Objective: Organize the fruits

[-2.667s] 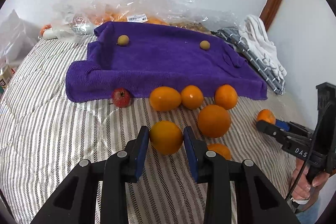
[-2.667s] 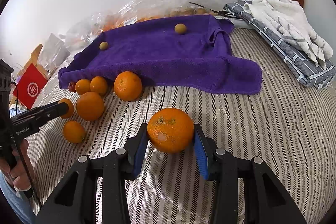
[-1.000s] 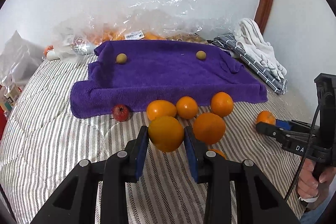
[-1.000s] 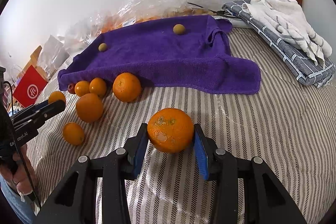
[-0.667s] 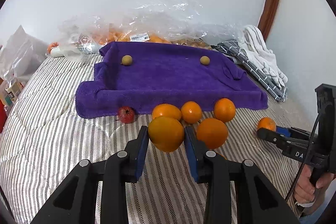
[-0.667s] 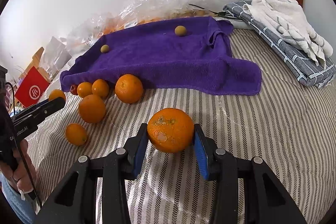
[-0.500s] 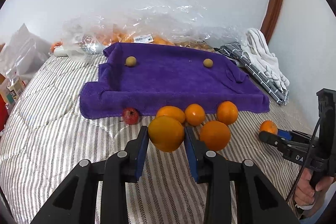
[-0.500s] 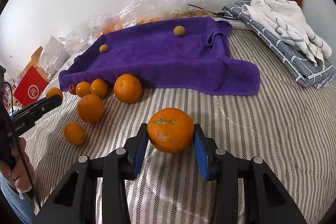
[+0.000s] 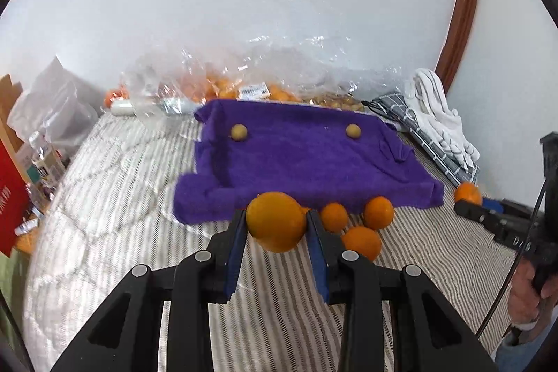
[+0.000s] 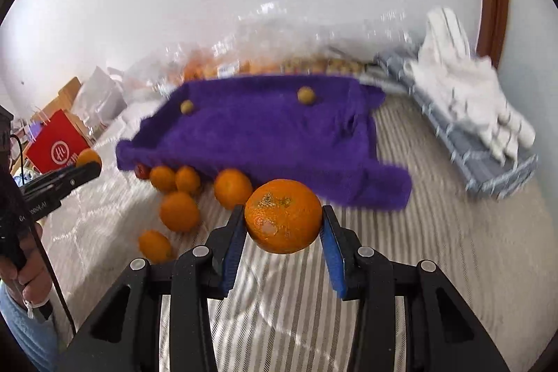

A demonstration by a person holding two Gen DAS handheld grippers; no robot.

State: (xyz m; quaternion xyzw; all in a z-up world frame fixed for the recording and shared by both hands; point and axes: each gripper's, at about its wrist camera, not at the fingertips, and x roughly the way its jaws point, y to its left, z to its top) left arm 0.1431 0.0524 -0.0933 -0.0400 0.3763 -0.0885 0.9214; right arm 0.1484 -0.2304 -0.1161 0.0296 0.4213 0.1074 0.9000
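Angling downward above the striped bedding (image 10: 436, 267), the left gripper (image 9: 276, 225) clamps a smooth orange (image 9: 275, 221) and the right gripper (image 10: 282, 222) clamps a blemished orange (image 10: 283, 215). Two small yellowish fruits (image 10: 306, 95) sit on the purple towel (image 10: 265, 135); five loose oranges (image 10: 179, 211) and one red fruit (image 10: 141, 170) lie at its near edge.

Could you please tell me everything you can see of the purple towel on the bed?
The purple towel is a plush, terry-looking cloth spread over the striped bedding. Its edges are rumpled, with a fold at the near left corner and a bunched flap at the right. Two small yellowish round fruits rest on it near the far edge. Loose oranges sit along its near edge.
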